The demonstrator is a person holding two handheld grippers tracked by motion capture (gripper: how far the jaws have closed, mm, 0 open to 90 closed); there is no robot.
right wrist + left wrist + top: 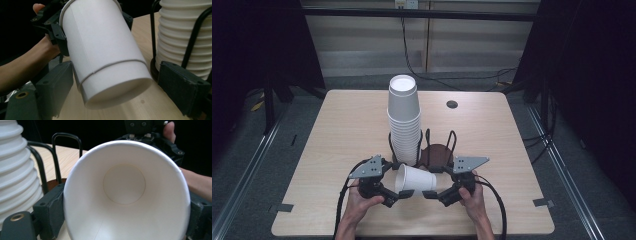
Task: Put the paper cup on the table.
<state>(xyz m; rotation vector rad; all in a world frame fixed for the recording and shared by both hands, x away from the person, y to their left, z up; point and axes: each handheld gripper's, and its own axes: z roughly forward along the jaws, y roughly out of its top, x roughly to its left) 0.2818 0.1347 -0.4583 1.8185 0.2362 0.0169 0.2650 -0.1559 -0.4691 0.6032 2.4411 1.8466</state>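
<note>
A white paper cup [414, 179] lies on its side just above the table's front, mouth to the left and base to the right. My left gripper [401, 180] is shut on it. In the left gripper view the cup's open mouth [125, 195] sits between the two black pads, both pressing on its rim. My right gripper [435, 183] is open around the base. In the right gripper view the cup's base [115, 87] lies close to one jaw, with a clear gap to the other.
A tall stack of white cups [403, 120] stands upside down in a black wire holder on a brown base [438, 152], right behind the grippers. A dark round grommet [452, 104] sits in the wooden table [342, 130] at the back. Dark floor surrounds the table.
</note>
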